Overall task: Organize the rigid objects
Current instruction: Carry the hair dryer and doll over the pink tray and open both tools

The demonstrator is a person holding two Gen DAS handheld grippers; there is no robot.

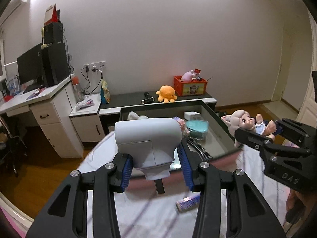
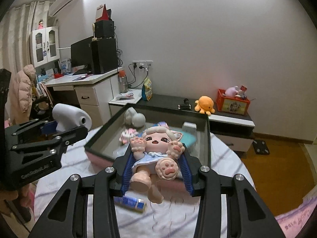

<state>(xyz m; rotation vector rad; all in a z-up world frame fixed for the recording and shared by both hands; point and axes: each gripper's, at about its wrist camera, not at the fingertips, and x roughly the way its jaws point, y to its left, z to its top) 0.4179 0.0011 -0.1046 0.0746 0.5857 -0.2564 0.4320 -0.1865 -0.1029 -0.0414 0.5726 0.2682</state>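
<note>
Orange plush octopus (image 1: 166,93) (beside red crate (image 1: 189,86))

White wall (image 1: 158,29), wooden floor (image 2: 277,174), white desk (image 2: 93,91), perhaps curtains (image 2: 17,29).

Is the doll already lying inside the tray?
No. The doll is clamped between the right gripper's blue pads, held in the air in front of the tray, not resting in it.

The hair dryer (image 1: 147,138) is held above the bed (image 1: 138,214), left of the doll (image 2: 156,150). Behind both, a tray (image 2: 208,138) is set on the bed; a small tube (image 2: 130,203) lies before it.
</note>
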